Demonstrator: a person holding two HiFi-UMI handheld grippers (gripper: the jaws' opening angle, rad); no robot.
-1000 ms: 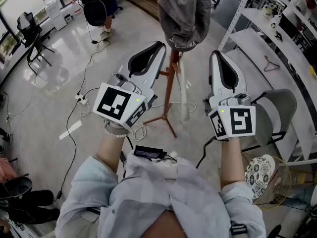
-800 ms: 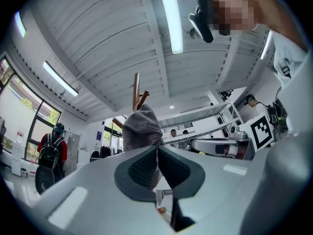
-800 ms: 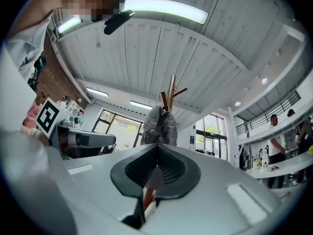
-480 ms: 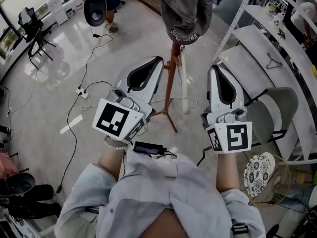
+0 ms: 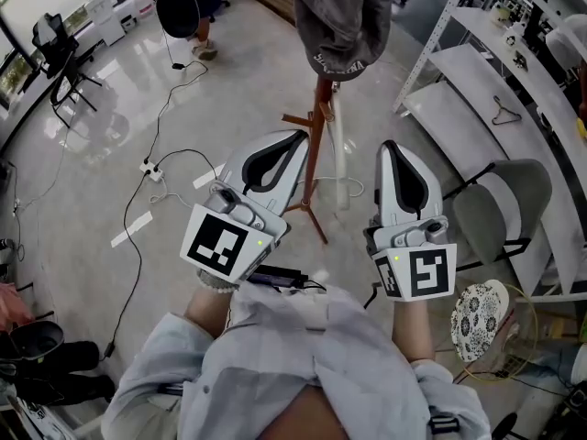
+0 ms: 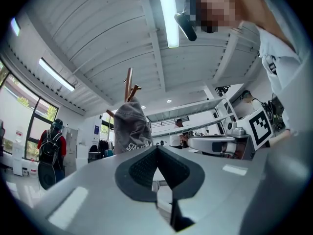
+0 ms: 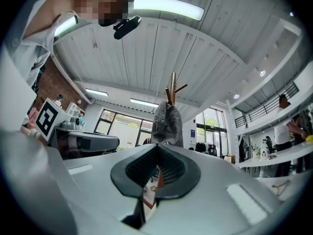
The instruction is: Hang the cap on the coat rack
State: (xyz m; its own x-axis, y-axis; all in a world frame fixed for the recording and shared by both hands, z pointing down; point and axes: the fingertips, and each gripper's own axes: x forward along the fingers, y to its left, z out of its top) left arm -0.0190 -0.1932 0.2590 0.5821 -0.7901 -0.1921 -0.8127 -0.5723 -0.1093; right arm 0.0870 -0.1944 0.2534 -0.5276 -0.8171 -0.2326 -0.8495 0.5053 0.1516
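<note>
on a pale polished floor, a grey cap [image 5: 341, 21] hangs over the top of a wooden coat rack [image 5: 315, 145]. below it, the person's left gripper [image 5: 300, 137] and right gripper [image 5: 389, 146] flank the rack's pole, both clear of it, each with its jaws pressed together and nothing between them. a grey chair [image 5: 500, 211] stands at the right, beside white shelving [image 5: 463, 71].

Left gripper [image 5: 295, 137] and right gripper [image 5: 389, 147] are both pulling back and sinking; they are drawing away from the cap [image 5: 341, 16], coming in toward the person's shirt [image 5: 303, 356].
</note>
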